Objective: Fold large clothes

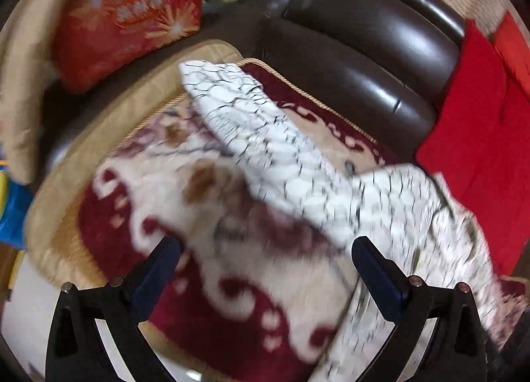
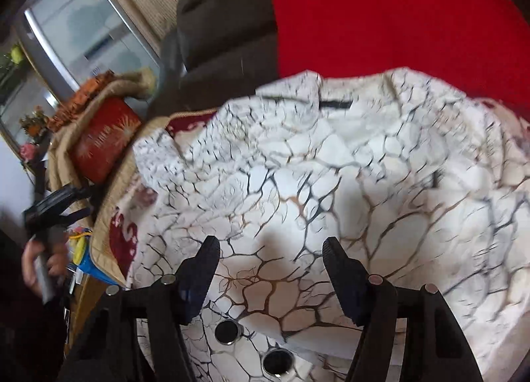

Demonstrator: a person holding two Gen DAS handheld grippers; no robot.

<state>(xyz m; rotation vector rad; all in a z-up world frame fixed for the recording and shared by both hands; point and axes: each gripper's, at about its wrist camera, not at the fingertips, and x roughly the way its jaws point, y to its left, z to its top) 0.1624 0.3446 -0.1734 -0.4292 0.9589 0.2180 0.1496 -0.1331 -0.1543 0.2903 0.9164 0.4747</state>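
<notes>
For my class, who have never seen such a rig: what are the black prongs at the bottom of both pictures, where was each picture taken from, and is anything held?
The prongs are hand-held two-finger grippers, each with a camera looking along its fingers. One picture looks past the left gripper, the other past the right gripper. A white crackle-patterned garment lies spread over a red-and-cream blanket on a dark sofa. Both grippers are open, holding nothing. The right view also shows the hand carrying the left gripper.

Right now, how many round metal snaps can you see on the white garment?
2: one snap between the right gripper's fingers, another snap lower and to its right, near the picture's bottom edge. Folds may hide more.
</notes>
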